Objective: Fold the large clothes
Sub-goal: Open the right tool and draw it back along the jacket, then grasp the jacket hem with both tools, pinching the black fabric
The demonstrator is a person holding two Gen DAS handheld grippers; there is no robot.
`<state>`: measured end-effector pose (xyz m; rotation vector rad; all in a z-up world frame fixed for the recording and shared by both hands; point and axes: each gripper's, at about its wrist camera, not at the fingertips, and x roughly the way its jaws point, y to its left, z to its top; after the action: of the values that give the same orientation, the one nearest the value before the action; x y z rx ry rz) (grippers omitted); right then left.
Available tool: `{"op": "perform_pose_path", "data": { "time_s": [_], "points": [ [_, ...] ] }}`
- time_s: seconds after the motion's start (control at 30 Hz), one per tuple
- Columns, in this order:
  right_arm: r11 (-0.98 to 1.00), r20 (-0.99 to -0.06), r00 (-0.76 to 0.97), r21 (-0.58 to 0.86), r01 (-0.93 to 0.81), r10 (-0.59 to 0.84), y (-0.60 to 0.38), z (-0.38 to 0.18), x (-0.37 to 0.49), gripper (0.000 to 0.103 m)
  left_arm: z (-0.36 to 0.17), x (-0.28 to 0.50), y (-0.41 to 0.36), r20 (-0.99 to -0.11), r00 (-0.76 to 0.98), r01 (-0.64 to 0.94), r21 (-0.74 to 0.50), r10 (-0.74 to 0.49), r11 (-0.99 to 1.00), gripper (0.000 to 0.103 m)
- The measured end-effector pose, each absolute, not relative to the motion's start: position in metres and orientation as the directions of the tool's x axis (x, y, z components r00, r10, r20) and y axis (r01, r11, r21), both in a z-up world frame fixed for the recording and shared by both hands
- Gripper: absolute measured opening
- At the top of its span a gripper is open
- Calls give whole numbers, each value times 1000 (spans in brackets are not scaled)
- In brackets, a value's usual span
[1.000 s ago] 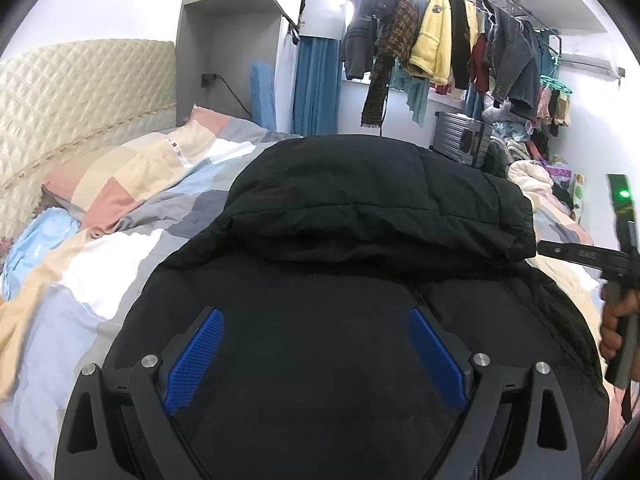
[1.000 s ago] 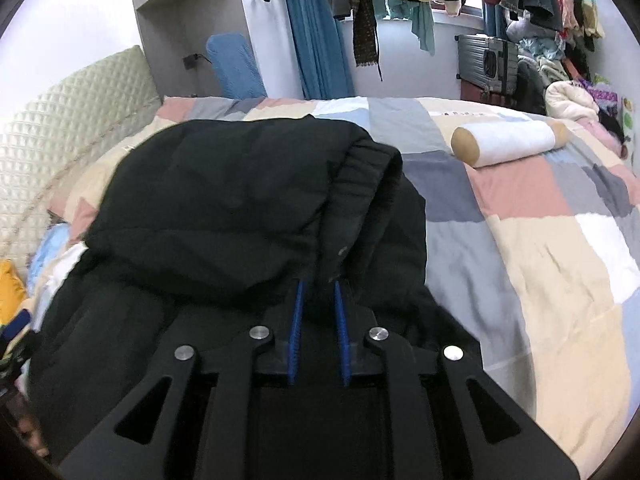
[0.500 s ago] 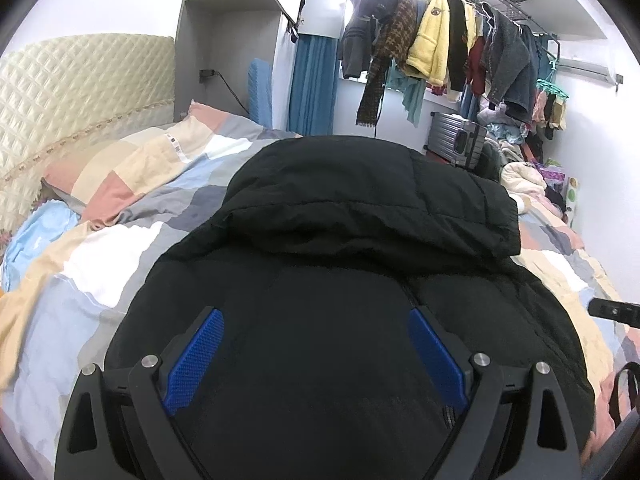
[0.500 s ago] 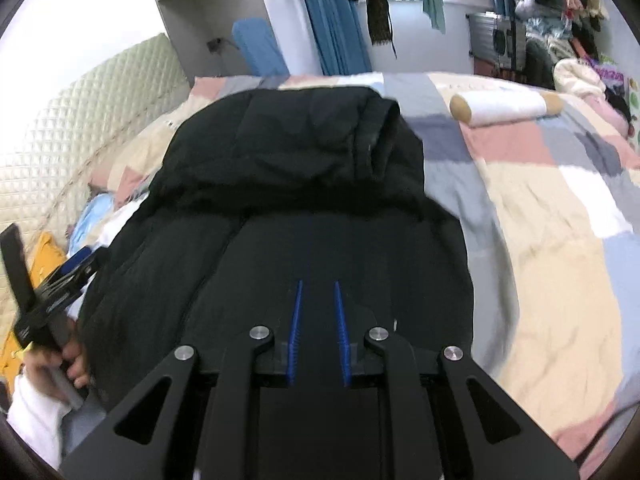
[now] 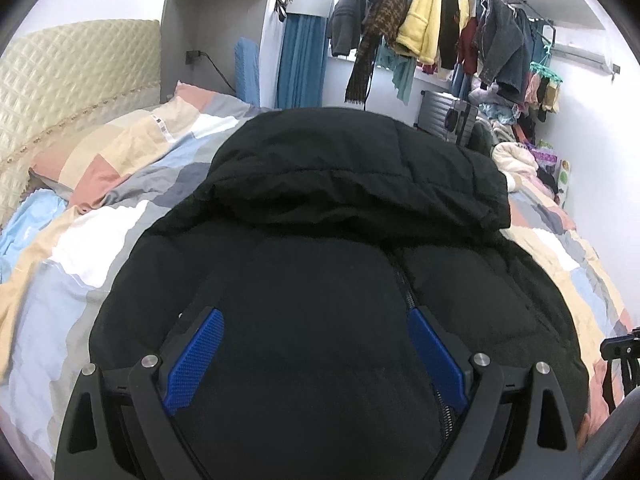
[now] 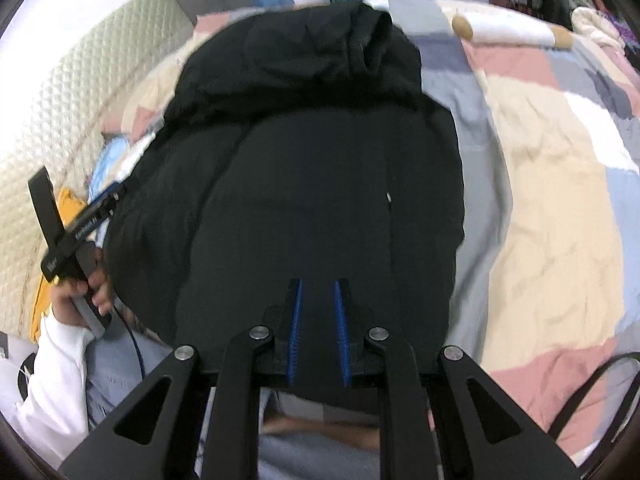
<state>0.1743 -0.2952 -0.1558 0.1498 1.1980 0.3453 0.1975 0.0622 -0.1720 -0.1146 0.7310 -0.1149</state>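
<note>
Right tool: the right tool (image 6: 318,330) is pointing steeply down over the near hem of the black puffy hooded jacket (image 6: 320,160), blue pads standing a narrow gap apart; dark fabric is showing in that gap, but whether the pads are pinching it I cannot tell.
Left tool: the left tool (image 5: 316,356) is sitting with its blue pads spread wide, hovering over the jacket's lower front and gripping nothing; in the right wrist view a hand (image 6: 86,284) is holding its handle at the jacket's left edge.
Where the jacket is: it is lying spread on the patchwork quilt (image 6: 560,168) of the bed, hood (image 5: 352,168) towards the cream quilted headboard (image 5: 72,84), zip (image 5: 404,284) facing up, hem towards the person.
How it will handle: I'm judging it soft, bulky and springy, light for its size, with a slick shell; folds will probably be puffing back open.
Where to take hold: the hem corners or a side edge look best, pinching a full thickness of padding, not just the shell.
Count: one jacket, one hood, two tools, one white bolster pillow (image 6: 508,32) beyond it, one rail of hanging clothes (image 5: 440,32).
</note>
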Motion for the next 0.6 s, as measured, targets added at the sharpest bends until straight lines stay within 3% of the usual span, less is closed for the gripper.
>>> {"op": "perform_pose_path", "data": {
  "time_s": [0.3, 0.37, 0.43, 0.57, 0.6],
  "points": [
    [953, -940, 156, 296, -62, 302, -331, -190, 194, 22, -170, 201, 80, -706, 682, 72, -197, -193, 978, 94],
    [958, -946, 147, 284, -50, 288, -340, -193, 198, 27, -169, 201, 91, -737, 643, 71, -215, -210, 974, 94],
    [957, -948, 134, 289, -26, 290, -350, -199, 200, 40, -166, 200, 103, -752, 616, 75, -242, -236, 967, 94],
    [932, -931, 81, 361, 38, 357, -363, -215, 206, 48, -160, 200, 138, -794, 529, 53, -319, -298, 946, 94],
    [925, -925, 60, 378, 46, 375, -362, -221, 208, 55, -160, 199, 146, -805, 509, 48, -329, -306, 943, 94]
  ]
}}
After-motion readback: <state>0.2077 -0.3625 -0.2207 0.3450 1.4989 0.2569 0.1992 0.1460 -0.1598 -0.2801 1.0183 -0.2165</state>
